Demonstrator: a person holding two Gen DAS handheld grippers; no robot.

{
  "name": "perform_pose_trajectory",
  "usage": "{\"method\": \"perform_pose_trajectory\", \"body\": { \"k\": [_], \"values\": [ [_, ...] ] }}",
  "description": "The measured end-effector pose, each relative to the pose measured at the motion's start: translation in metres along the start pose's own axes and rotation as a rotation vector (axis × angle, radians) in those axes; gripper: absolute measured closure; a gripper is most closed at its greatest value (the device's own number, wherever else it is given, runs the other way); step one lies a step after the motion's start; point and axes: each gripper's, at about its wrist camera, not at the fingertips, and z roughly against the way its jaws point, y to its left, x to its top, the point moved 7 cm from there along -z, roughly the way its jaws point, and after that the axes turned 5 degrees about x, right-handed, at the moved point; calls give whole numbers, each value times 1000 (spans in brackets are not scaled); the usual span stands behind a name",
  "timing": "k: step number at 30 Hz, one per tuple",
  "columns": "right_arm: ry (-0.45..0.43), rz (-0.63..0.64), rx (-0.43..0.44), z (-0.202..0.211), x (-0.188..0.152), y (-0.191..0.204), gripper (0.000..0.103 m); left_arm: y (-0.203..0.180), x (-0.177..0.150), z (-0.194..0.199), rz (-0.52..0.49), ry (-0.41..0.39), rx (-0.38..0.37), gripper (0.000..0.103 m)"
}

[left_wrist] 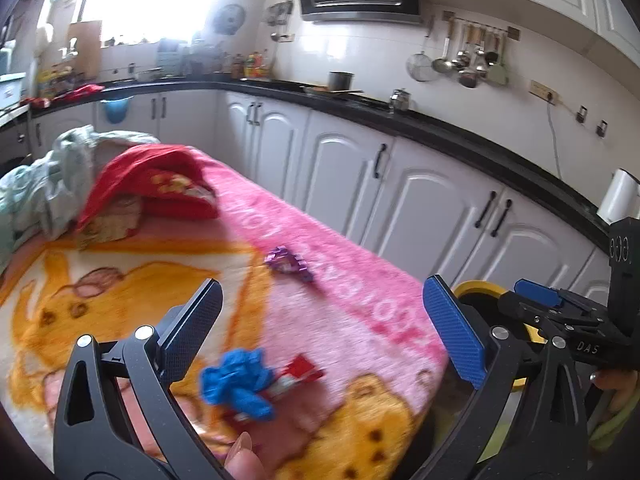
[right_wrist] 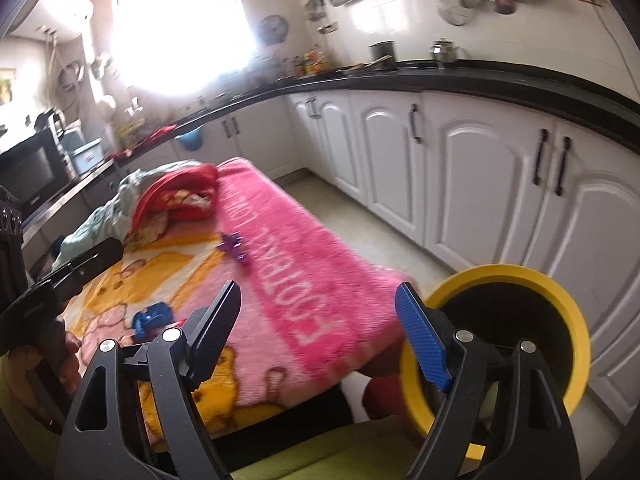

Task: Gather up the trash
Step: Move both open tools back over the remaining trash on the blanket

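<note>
On the pink and yellow blanket (left_wrist: 340, 280) lie a crumpled blue scrap (left_wrist: 236, 380), a red and white wrapper (left_wrist: 298, 372) touching it, and a purple wrapper (left_wrist: 288, 262) farther off. My left gripper (left_wrist: 324, 282) hovers open above the blue scrap, its pads clear of it. My right gripper (right_wrist: 318, 286) is open and empty over the blanket's near corner. A yellow bin (right_wrist: 500, 276) with a dark inside stands on the floor just right of it. The blue scrap (right_wrist: 154, 316) and purple wrapper (right_wrist: 234, 248) also show in the right wrist view.
A red bag (left_wrist: 160, 184) and pale green cloth (left_wrist: 60, 168) are heaped at the blanket's far end. White cabinets (right_wrist: 480, 184) under a black counter (left_wrist: 440, 128) run along the right, with a strip of floor (right_wrist: 360, 216) between. A person's fingertip (left_wrist: 240, 456) shows below.
</note>
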Motion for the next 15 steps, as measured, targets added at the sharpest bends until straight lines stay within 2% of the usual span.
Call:
{"method": "perform_pose_trajectory", "body": {
  "k": [7, 9, 13, 15],
  "values": [
    [81, 35, 83, -30, -8, 39, 27, 47, -21, 10, 26, 43, 67, 11],
    [109, 45, 108, -39, -12, 50, 35, 57, -29, 11, 38, 63, 73, 11],
    [173, 78, 147, -63, -22, 75, 42, 77, -47, 15, 57, 99, 93, 11],
    [208, 87, 172, -73, -29, 85, 49, 86, -56, 16, 89, 124, 89, 11]
  ]
}}
